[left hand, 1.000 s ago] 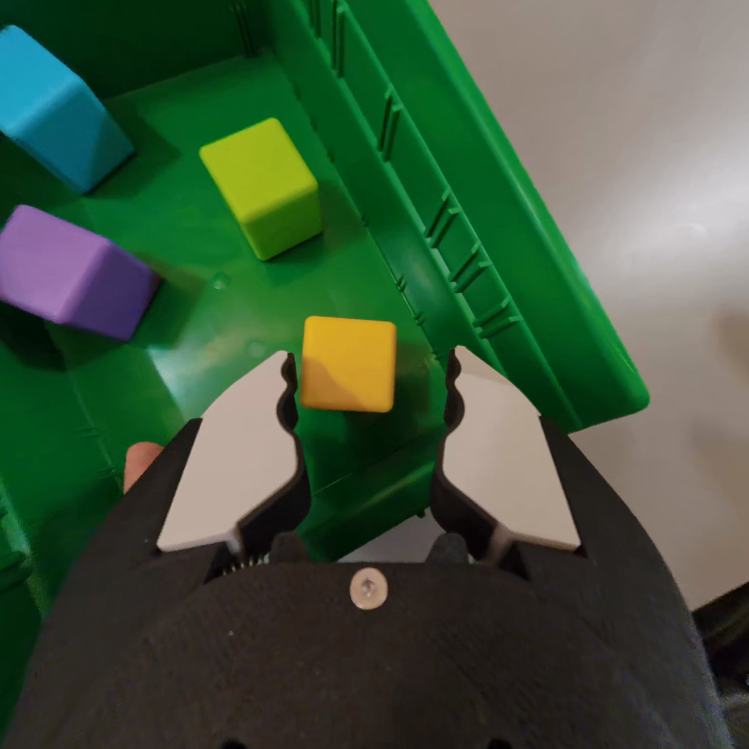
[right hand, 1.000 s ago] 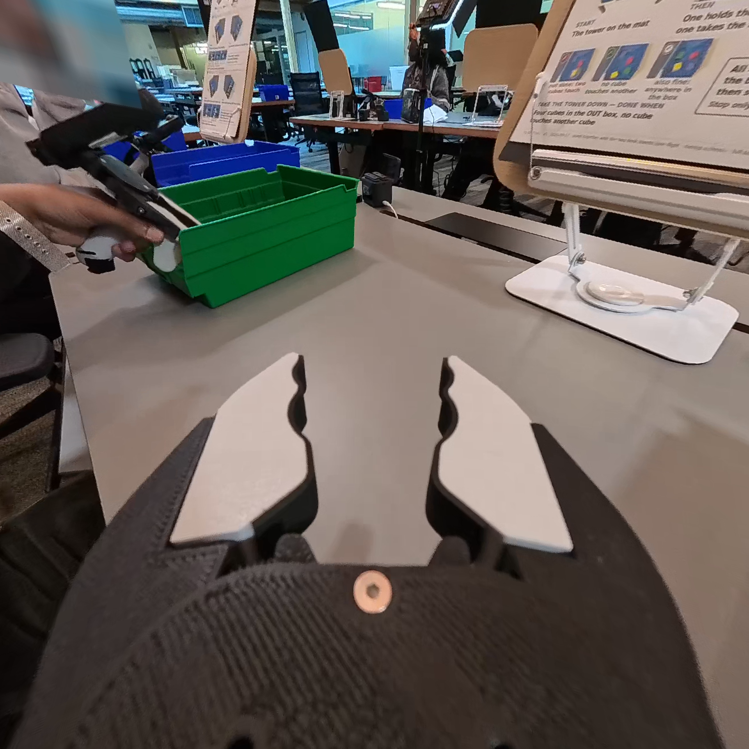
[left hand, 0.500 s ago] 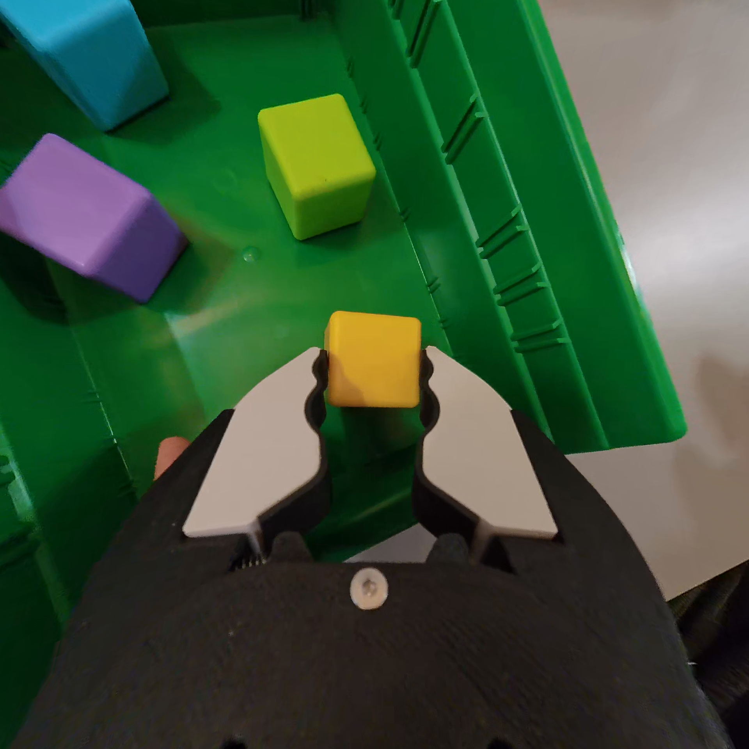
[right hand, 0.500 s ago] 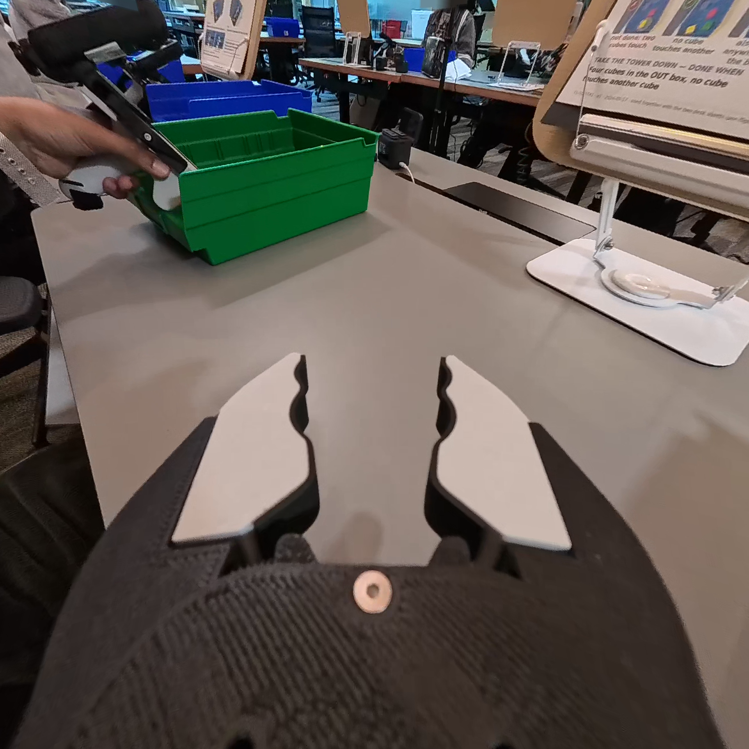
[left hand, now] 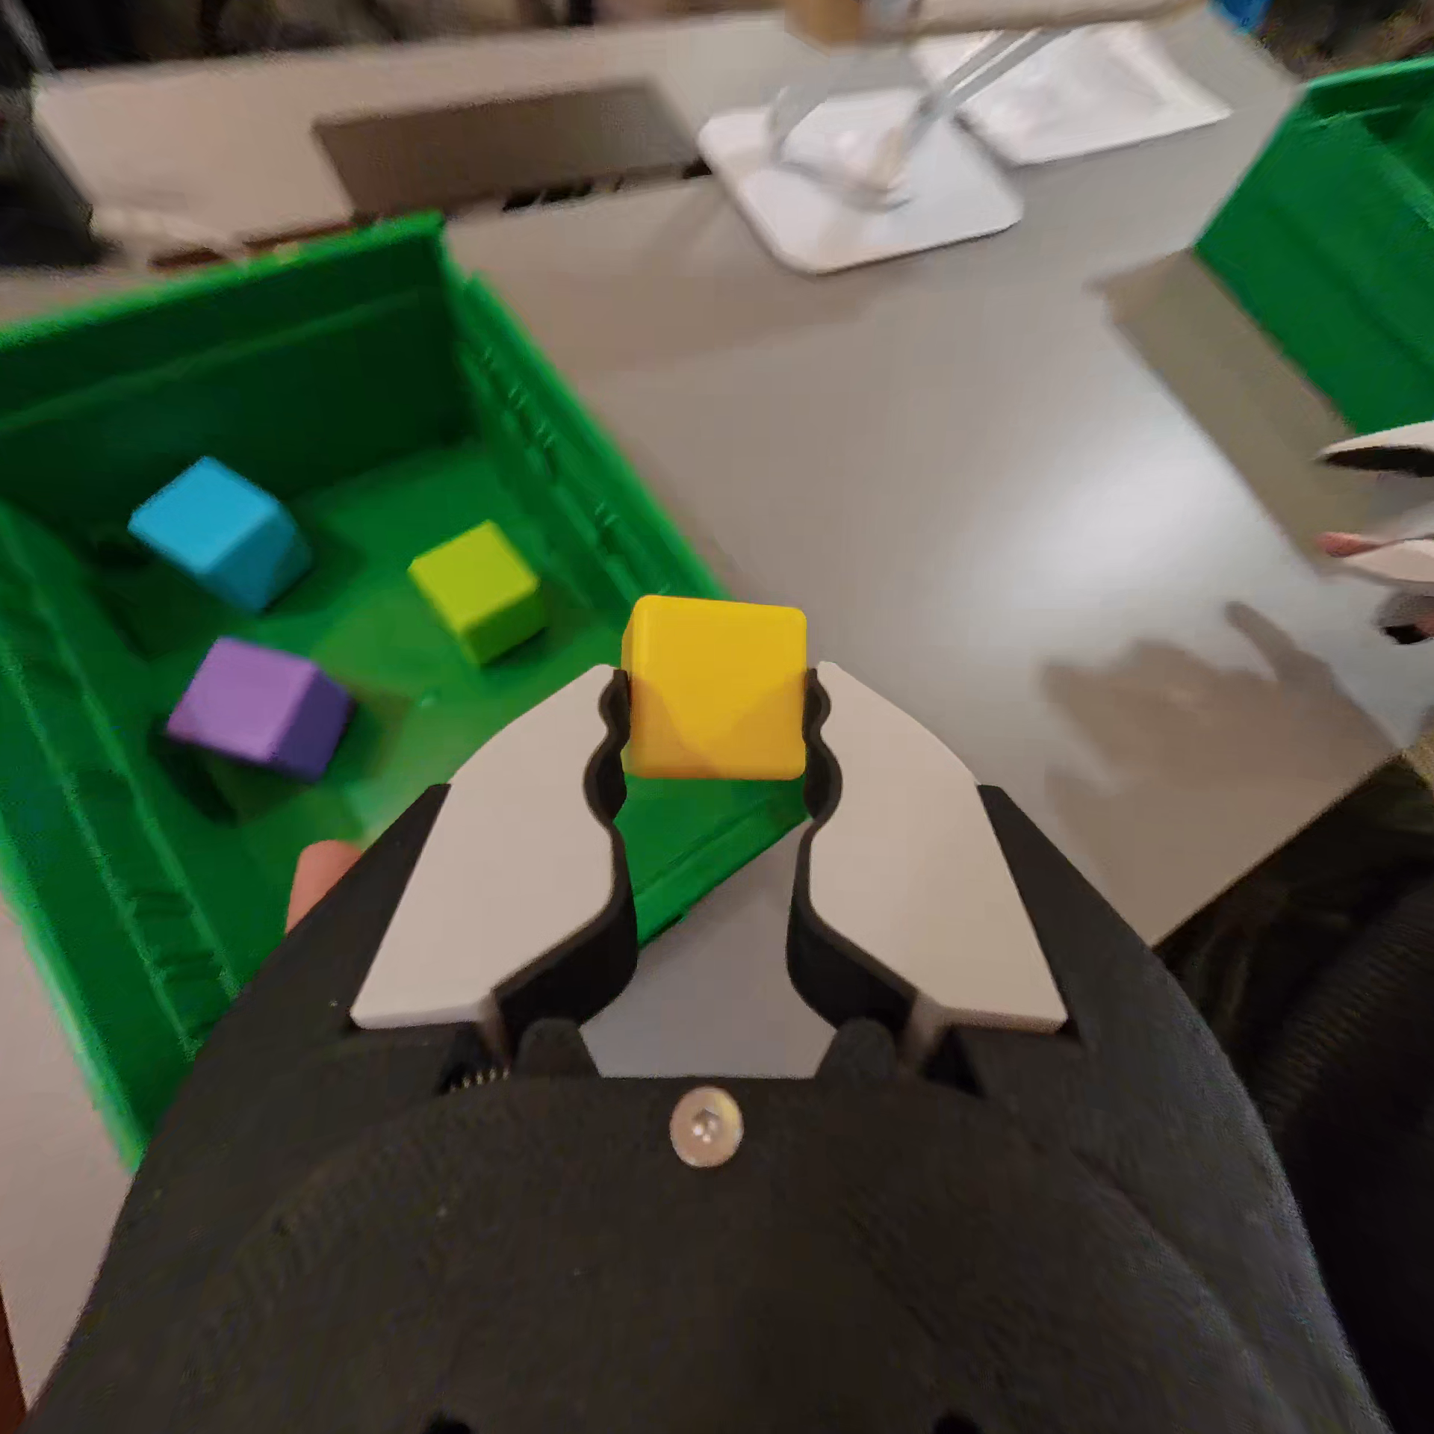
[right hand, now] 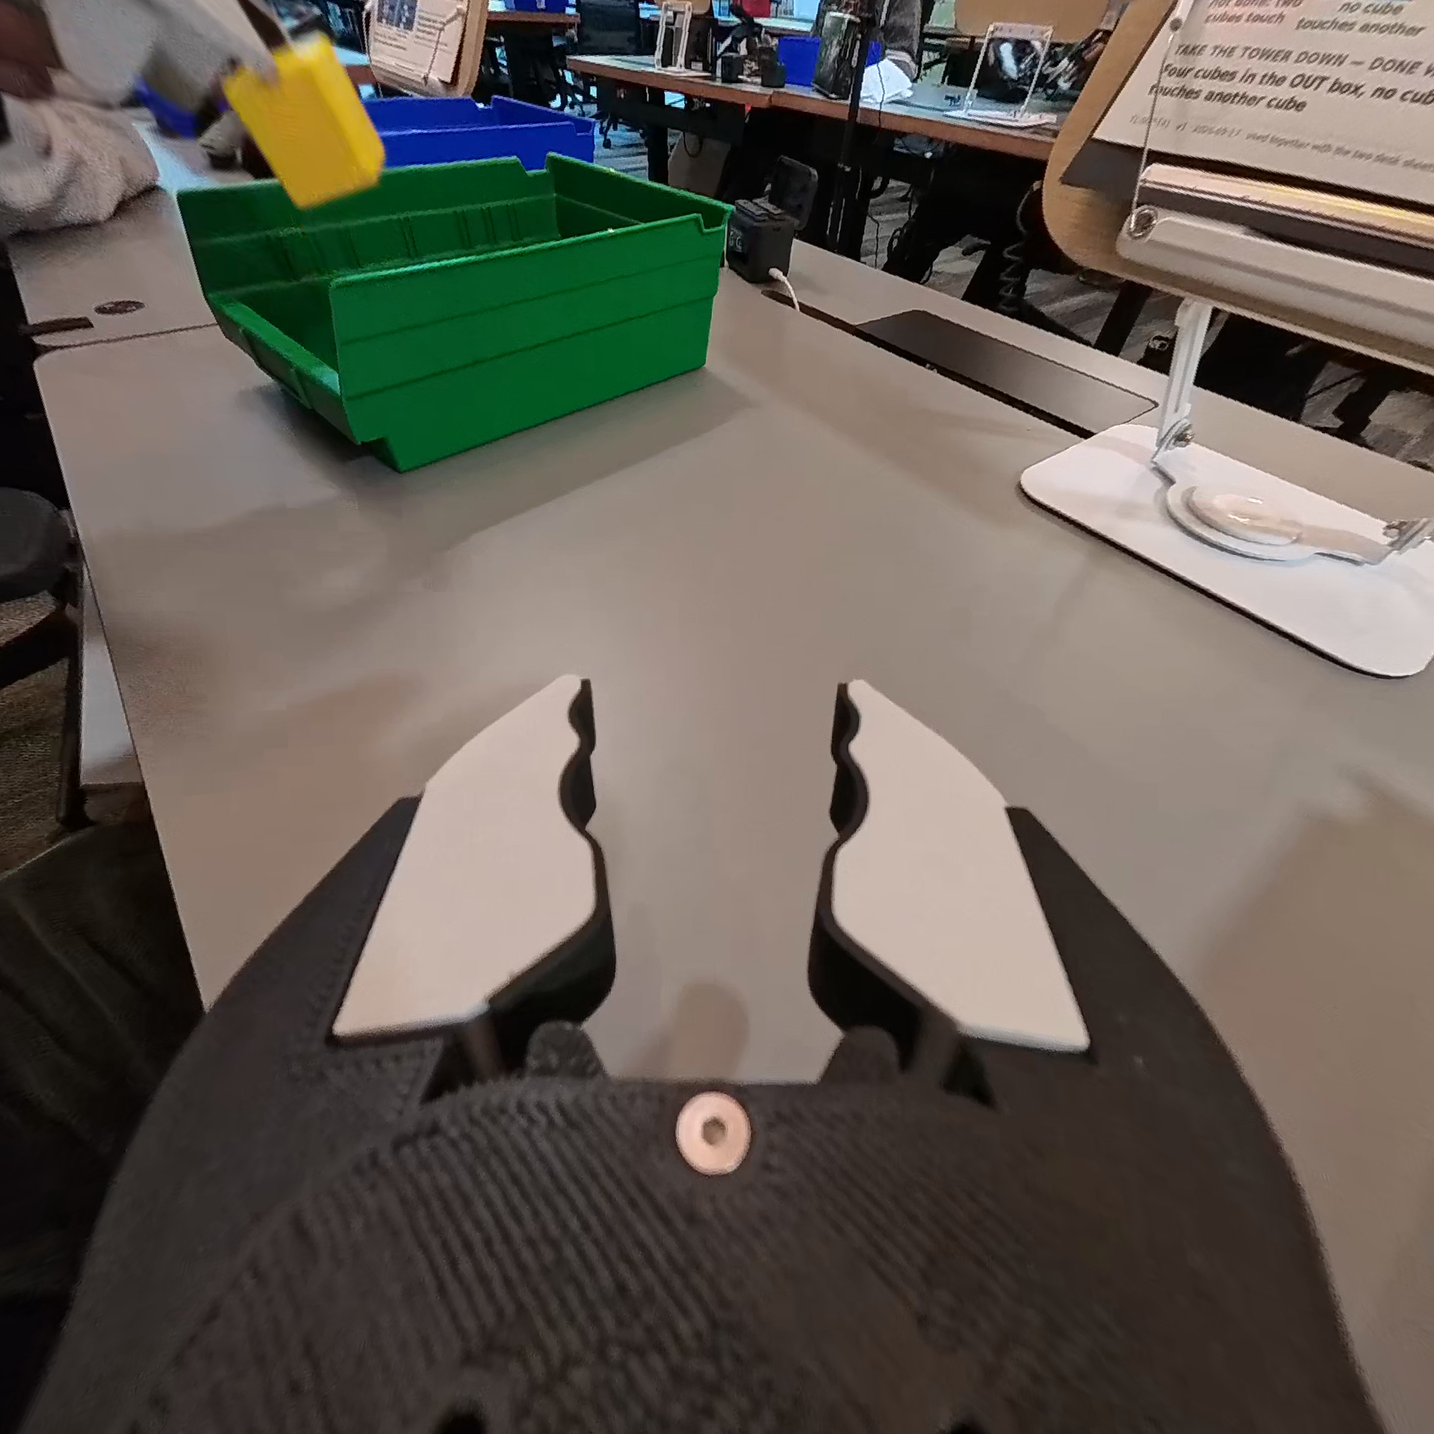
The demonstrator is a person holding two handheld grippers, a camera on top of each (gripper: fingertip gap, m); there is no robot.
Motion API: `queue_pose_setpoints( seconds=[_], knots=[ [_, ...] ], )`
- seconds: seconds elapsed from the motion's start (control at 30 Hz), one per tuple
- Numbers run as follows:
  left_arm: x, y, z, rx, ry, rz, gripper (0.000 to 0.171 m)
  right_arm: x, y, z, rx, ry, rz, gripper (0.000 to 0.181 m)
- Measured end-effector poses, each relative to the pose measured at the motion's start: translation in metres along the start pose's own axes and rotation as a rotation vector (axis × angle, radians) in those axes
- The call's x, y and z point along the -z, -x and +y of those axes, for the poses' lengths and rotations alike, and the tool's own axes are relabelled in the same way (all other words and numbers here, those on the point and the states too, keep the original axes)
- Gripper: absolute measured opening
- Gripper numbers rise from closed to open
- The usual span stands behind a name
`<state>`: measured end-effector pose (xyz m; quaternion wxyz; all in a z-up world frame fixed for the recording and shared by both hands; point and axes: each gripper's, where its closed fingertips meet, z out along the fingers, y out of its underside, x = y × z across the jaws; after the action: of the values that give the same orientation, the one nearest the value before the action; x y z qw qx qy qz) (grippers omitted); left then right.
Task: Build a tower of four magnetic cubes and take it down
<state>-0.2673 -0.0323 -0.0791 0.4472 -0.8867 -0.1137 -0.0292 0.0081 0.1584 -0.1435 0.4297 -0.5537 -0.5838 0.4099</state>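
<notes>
My left gripper (left hand: 714,683) is shut on a yellow cube (left hand: 714,691) and holds it in the air above the near right corner of a green bin (left hand: 70,869). A blue cube (left hand: 217,528), a lime cube (left hand: 477,586) and a purple cube (left hand: 256,706) lie apart on the bin floor. In the right wrist view the yellow cube (right hand: 306,116) hangs above the green bin (right hand: 528,349) at the far left. My right gripper (right hand: 714,698) is open and empty, low over the grey table (right hand: 698,559). Its fingers (left hand: 1389,504) show at the right edge of the left wrist view.
A white document stand (right hand: 1241,535) with a printed sheet stands at the right of the table. A second green bin (left hand: 1335,233) is at the far right in the left wrist view. A blue bin (right hand: 481,132) sits behind the green one. The table's near edge (left hand: 1280,838) is close. There is about 35 cm between the tips of the two grippers.
My left gripper closed on the yellow cube inside the bin, then lifted it up and out. The right gripper stayed open and shifted a little over the table.
</notes>
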Motion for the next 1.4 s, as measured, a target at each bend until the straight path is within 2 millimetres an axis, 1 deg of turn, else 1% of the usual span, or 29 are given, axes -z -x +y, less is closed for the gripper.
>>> queue_pose_setpoints(
  seconds=[0.07,0.13,0.2,0.27,0.3,0.33,0.47,0.53,0.57,0.6,0.67,0.77,0.87,1.0,1.17,1.23,1.33,1.4],
  knots=[
    [0.007,-0.029,-0.023,-0.08,-0.061,0.068,0.043,0.002,-0.001,0.004,0.008,0.015,0.014,0.059],
    [0.004,-0.061,-0.043,-0.169,-0.097,0.125,0.044,0.004,-0.003,0.009,0.01,0.035,0.031,0.059],
    [-0.009,-0.095,-0.058,-0.258,-0.108,0.194,0.044,0.008,-0.005,0.013,0.007,0.048,0.048,0.059],
    [-0.034,-0.13,-0.063,-0.343,-0.089,0.287,0.044,0.013,-0.006,0.017,0.006,0.058,0.064,0.059],
    [-0.05,-0.149,-0.061,-0.39,-0.065,0.342,0.043,0.016,-0.007,0.019,0.008,0.064,0.075,0.059],
    [-0.069,-0.166,-0.055,-0.437,-0.03,0.402,0.043,0.019,-0.008,0.021,0.011,0.07,0.088,0.058],
    [-0.146,-0.23,-0.019,-0.578,0.075,0.629,0.043,0.033,-0.011,0.032,0.016,0.102,0.136,0.058],
    [-0.176,-0.256,0.004,-0.628,0.12,0.745,0.043,0.041,-0.012,0.038,0.017,0.121,0.162,0.057],
    [-0.188,-0.265,0.013,-0.658,0.142,0.775,0.043,0.045,-0.013,0.041,0.019,0.129,0.178,0.057],
    [-0.2,-0.27,0.02,-0.696,0.166,0.776,0.043,0.05,-0.014,0.043,0.021,0.135,0.194,0.057],
    [-0.218,-0.276,0.021,-0.772,0.192,0.749,0.043,0.059,-0.016,0.047,0.02,0.143,0.227,0.056],
    [-0.235,-0.286,0.018,-0.833,0.193,0.754,0.043,0.072,-0.021,0.055,0.0,0.158,0.269,0.056],
    [-0.251,-0.288,0.02,-0.868,0.223,0.755,0.044,0.083,-0.024,0.06,-0.021,0.164,0.305,0.056],
    [-0.259,-0.294,0.016,-0.845,0.206,0.797,0.043,0.094,-0.025,0.062,-0.03,0.167,0.342,0.056],
    [-0.263,-0.298,0.015,-0.834,0.209,0.812,0.044,0.097,-0.024,0.067,-0.028,0.185,0.359,0.055],
    [-0.266,-0.296,0.016,-0.851,0.207,0.786,0.046,0.096,-0.024,0.067,-0.028,0.185,0.356,0.055],
    [-0.27,-0.292,0.023,-0.875,0.233,0.752,0.055,0.094,-0.023,0.068,-0.029,0.189,0.348,0.055],
    [-0.274,-0.288,0.026,-0.884,0.243,0.723,0.056,0.093,-0.023,0.068,-0.024,0.193,0.344,0.055]
  ],
)
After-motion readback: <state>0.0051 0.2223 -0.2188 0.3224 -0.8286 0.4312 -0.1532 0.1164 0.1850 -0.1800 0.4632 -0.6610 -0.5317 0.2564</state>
